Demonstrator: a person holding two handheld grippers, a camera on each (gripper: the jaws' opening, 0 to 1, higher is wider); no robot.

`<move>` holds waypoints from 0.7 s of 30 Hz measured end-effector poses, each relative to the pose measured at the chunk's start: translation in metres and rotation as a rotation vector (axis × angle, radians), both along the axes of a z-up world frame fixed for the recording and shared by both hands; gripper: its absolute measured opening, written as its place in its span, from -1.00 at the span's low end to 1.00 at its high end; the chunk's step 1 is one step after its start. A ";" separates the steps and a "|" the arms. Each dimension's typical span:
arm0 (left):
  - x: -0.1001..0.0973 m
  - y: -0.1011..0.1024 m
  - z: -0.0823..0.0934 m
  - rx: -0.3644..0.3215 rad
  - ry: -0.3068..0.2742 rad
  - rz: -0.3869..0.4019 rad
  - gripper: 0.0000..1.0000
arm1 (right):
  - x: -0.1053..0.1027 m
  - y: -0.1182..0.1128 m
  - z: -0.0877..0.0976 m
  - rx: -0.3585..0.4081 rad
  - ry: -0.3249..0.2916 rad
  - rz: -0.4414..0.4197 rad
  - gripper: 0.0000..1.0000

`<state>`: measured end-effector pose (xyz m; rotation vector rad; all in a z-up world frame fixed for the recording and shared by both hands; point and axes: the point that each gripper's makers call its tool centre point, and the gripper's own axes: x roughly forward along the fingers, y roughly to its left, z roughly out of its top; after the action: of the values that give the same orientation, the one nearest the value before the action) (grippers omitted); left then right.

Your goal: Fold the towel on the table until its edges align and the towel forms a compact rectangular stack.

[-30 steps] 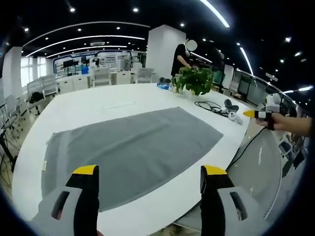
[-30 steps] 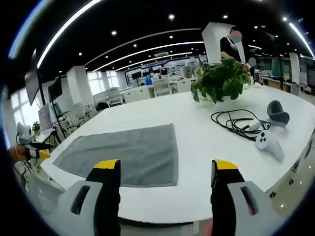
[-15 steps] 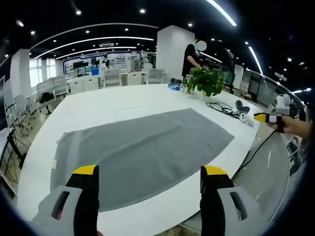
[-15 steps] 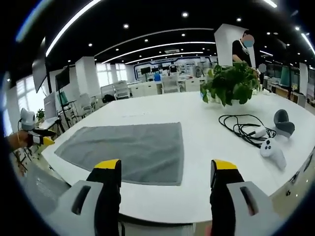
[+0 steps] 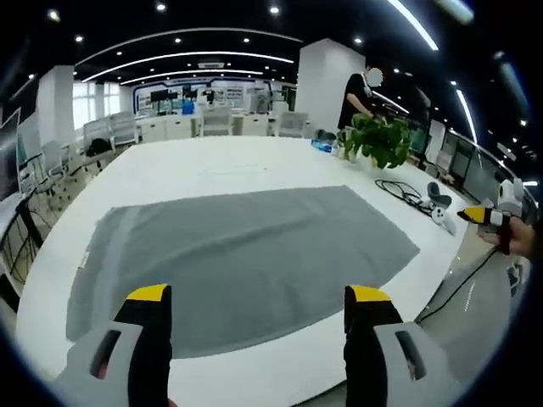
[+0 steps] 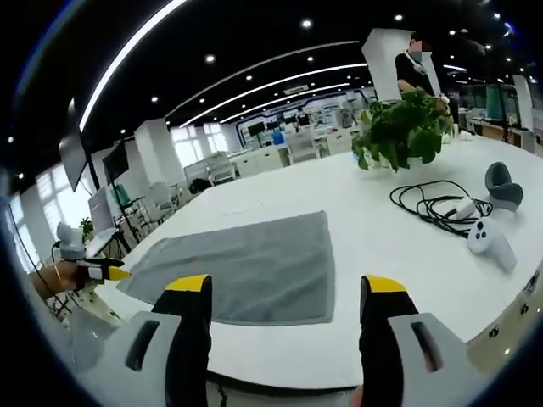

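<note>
Towel (image 5: 246, 259) lay flat, unfolded on the bench (image 5: 195, 174); both grippers (image 5: 254, 297) (image 6: 284, 284) hovered, fingers wide, empty. Next: grasp near corners.

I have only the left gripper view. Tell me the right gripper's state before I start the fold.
Observer: In the right gripper view, the right gripper has its jaws apart with nothing between them. It hangs over the near edge of the table.
Operator: Give me the towel corner on that side.
Observer: The grey towel lies flat and unfolded. Its near corner sits just ahead of the jaws, closer to the right-hand one.
Operator: Report where my left gripper sits, seen from there.
Observer: The left gripper is held in a hand off the table's far left edge, short of the towel and not touching it.
</note>
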<state>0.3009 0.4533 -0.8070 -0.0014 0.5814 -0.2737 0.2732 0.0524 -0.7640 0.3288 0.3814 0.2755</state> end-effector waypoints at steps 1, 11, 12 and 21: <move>0.004 -0.003 -0.001 0.008 0.004 -0.004 0.72 | 0.003 -0.006 0.001 -0.012 -0.006 -0.014 0.40; 0.031 -0.056 0.008 0.047 -0.010 -0.136 0.70 | 0.050 -0.031 0.009 -0.075 -0.028 0.010 0.39; 0.034 -0.066 0.009 0.061 -0.015 -0.167 0.68 | 0.058 -0.033 0.010 -0.076 -0.033 0.013 0.39; 0.061 -0.135 0.020 0.176 -0.068 -0.418 0.66 | 0.116 -0.040 0.038 0.012 -0.095 0.036 0.38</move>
<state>0.3620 0.3180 -0.7875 0.3017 0.5328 -0.6252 0.3894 0.0126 -0.7261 0.3195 0.2930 0.3280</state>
